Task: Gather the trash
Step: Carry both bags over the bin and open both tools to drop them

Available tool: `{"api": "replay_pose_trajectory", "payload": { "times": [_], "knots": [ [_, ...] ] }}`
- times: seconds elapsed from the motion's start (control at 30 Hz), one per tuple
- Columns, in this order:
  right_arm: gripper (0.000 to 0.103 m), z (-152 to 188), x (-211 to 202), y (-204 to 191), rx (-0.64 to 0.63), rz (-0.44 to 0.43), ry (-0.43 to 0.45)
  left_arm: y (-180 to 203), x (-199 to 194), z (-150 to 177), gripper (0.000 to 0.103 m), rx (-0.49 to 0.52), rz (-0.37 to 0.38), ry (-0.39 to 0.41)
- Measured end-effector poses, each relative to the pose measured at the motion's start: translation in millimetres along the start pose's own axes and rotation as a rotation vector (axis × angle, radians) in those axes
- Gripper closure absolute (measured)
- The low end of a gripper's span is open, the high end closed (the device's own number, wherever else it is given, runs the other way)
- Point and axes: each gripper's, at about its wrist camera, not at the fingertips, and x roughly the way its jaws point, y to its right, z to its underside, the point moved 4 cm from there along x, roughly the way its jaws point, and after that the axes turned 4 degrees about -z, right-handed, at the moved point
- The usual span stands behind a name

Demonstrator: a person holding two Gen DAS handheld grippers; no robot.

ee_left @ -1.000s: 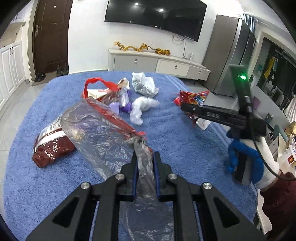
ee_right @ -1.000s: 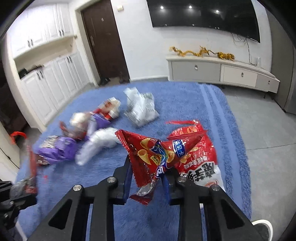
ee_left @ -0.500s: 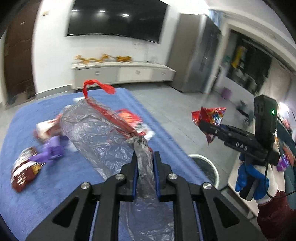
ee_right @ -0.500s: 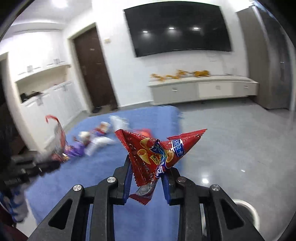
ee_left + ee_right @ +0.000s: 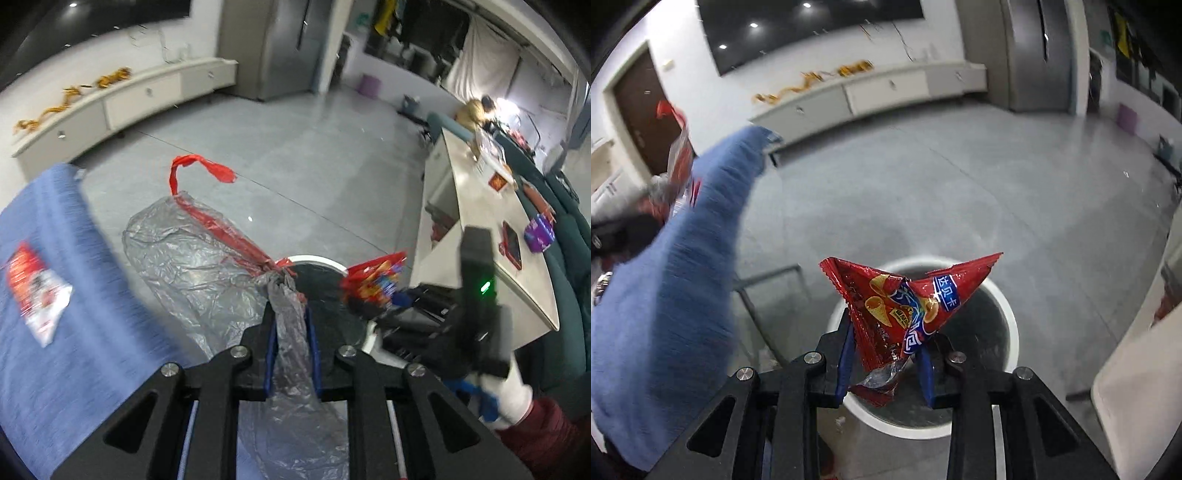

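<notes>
My left gripper [image 5: 290, 332] is shut on a crumpled clear plastic bag [image 5: 192, 266] with a red drawstring handle [image 5: 199, 170], held up in the air. My right gripper [image 5: 886, 354] is shut on a red snack wrapper [image 5: 905, 302] and holds it right above a round white-rimmed trash bin [image 5: 1008, 321] on the floor. In the left wrist view the right gripper [image 5: 373, 302] with the wrapper [image 5: 376, 277] hangs over the bin's rim [image 5: 317, 260], just right of my bag.
The blue-covered table [image 5: 48, 295] lies to the left with a red and white packet [image 5: 35, 291] on it; it also shows in the right wrist view [image 5: 676, 288]. A white desk [image 5: 491, 229] stands at the right. Grey floor surrounds the bin.
Both grippers have swung right, away from the blue table, to above the trash bin on the floor. Each still holds its piece of trash.
</notes>
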Motion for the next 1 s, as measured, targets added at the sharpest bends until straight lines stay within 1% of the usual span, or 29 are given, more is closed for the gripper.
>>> {"api": "replay_pose_trajectory", "payload": {
  "times": [0.07, 0.1, 0.13, 0.17, 0.2, 0.27, 0.3, 0.33, 0.43, 0.47, 0.57, 0.67, 0.77, 0.8, 0.93, 1.0],
  "knots": [
    [0.073, 5, 12, 14, 0.026, 0.008, -0.026, 8, 19, -11, 0.087, 0.008, 0.013, -0.023],
    [0.069, 6, 16, 18, 0.034, 0.012, -0.032, 13, 30, -16, 0.086, 0.008, 0.03, -0.038],
    [0.061, 5, 19, 22, 0.041, 0.014, -0.039, 18, 38, -19, 0.085, 0.01, 0.038, -0.048],
    [0.058, 6, 21, 25, 0.047, 0.019, -0.043, 20, 44, -21, 0.084, 0.01, 0.041, -0.056],
    [0.055, 8, 24, 29, 0.05, 0.024, -0.047, 22, 51, -25, 0.08, 0.005, 0.049, -0.066],
    [0.05, 10, 27, 33, 0.054, 0.032, -0.057, 23, 59, -27, 0.067, -0.012, 0.067, -0.079],
    [0.048, 9, 28, 35, 0.056, 0.038, -0.06, 24, 61, -30, 0.054, -0.024, 0.072, -0.079],
    [0.047, 10, 27, 37, 0.059, 0.041, -0.061, 24, 61, -29, 0.047, -0.034, 0.076, -0.072],
    [0.046, 13, 21, 43, 0.074, 0.052, -0.054, 27, 61, -39, 0.046, -0.052, 0.085, -0.057],
    [0.046, 12, 24, 36, 0.081, 0.059, -0.051, 27, 61, -41, 0.046, -0.057, 0.087, -0.051],
    [0.046, 14, 14, 41, 0.1, 0.072, -0.038, 26, 51, -45, 0.046, -0.061, 0.079, -0.014],
    [0.046, 13, -2, 43, 0.114, 0.089, -0.013, 21, 37, -45, 0.046, -0.075, 0.07, 0.029],
    [0.046, 12, -21, 41, 0.122, 0.1, 0.021, 8, 15, -45, 0.046, -0.096, 0.061, 0.088],
    [0.046, 10, -29, 38, 0.125, 0.099, 0.038, 2, 3, -44, 0.046, -0.101, 0.047, 0.118],
    [0.046, -2, -48, 21, 0.109, 0.092, 0.085, -15, -29, -37, 0.046, -0.092, -0.013, 0.161],
    [0.046, -8, -56, 8, 0.09, 0.079, 0.109, -29, -51, -29, 0.046, -0.097, -0.053, 0.196]
  ]
}}
